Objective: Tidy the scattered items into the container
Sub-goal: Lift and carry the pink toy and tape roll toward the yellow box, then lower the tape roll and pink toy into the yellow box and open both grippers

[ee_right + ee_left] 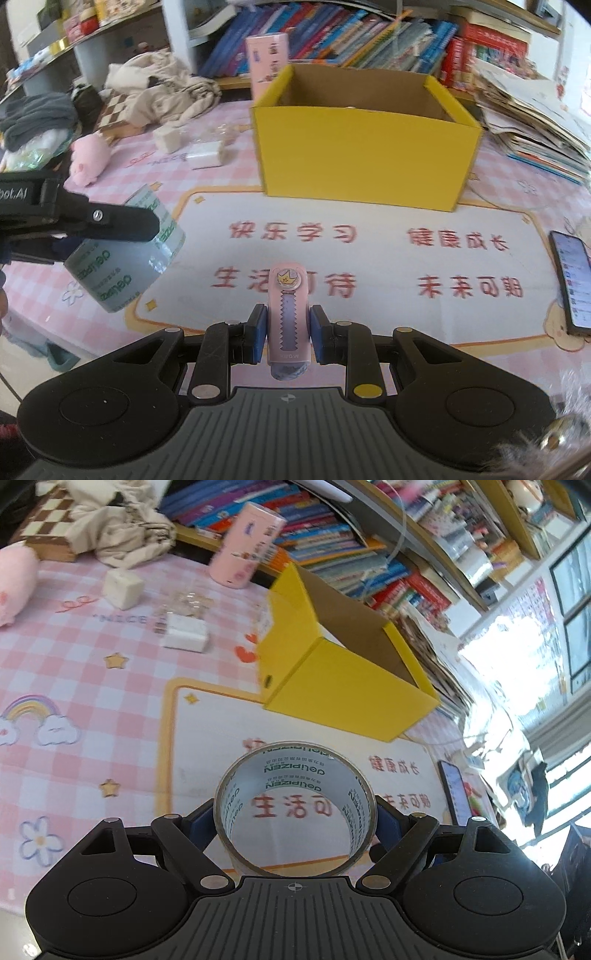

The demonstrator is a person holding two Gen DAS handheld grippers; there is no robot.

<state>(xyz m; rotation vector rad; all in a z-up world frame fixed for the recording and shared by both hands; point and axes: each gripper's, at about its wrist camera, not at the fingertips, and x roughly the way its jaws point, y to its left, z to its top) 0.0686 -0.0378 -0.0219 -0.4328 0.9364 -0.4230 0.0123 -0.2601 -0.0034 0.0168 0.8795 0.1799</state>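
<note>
Both grippers are up over the pink checked mat (369, 258), each with something in its grasp. The left gripper (295, 812) has its fingers spread wide around a roll of clear tape (295, 808), the blue pads pressed to the roll's outer sides; the roll stands on edge with its hollow core facing along the fingers, so the red print on the mat shows through it. Seen from the right wrist, that tape (125, 254) hangs clear of the mat at the left, tilted, under the left gripper's black finger (110, 221). The right gripper (287, 334) has its fingers drawn close in on a small pink gadget (286, 317) with a purple toothed strip down its middle and a star sticker at the top; it stands upright between the blue pads. Ahead of both sits the yellow box (365, 158), open at the top, brown inside, resting on the mat at the far edge of the white panel with red characters. Left of the box lie a white packet (205, 153) and a pale cube (168, 138), near each other, with a pink plush (90, 157) further left. A pink tube (266, 66) stands behind the box, and a phone (570, 280) lies at the mat's right edge.
</note>
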